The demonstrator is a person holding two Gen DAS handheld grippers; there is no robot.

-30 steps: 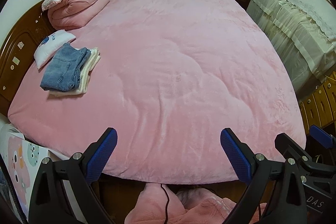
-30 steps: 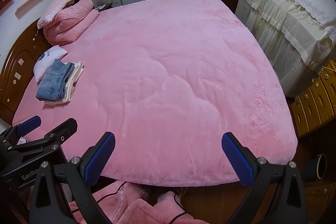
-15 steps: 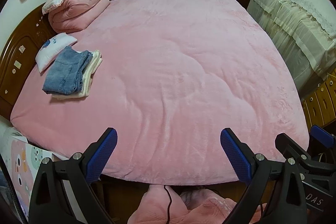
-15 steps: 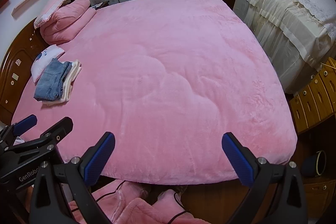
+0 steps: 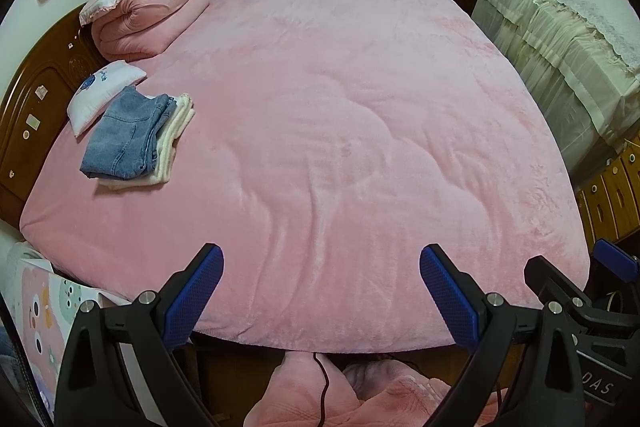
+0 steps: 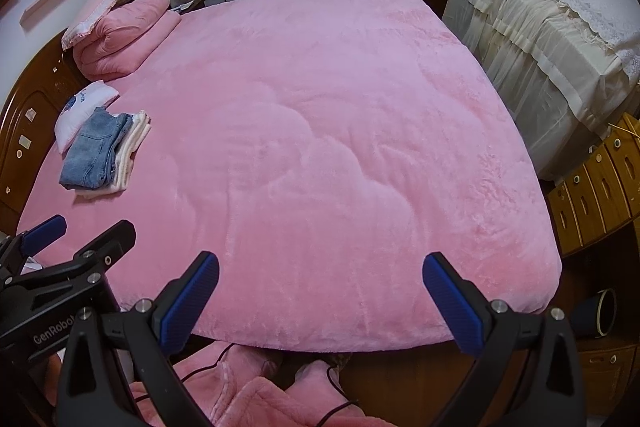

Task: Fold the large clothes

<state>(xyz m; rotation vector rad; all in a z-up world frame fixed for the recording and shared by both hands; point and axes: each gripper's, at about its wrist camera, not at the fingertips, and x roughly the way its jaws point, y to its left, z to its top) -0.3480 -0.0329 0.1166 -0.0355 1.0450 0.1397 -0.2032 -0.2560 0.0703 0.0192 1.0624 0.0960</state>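
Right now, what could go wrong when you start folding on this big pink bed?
1. A black cable runs across the pink garment below the bed's edge; lifting that garment might snag it.
2. The folded jeans sit on a white stack near the headboard; spreading something large nearby could topple them.
3. Both the left gripper and right gripper are open and empty, so nothing's held yet.

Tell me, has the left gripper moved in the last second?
Yes. The left gripper has eased slightly toward the headboard side: the folded jeans and bed edge now sit lower and further right in its view.
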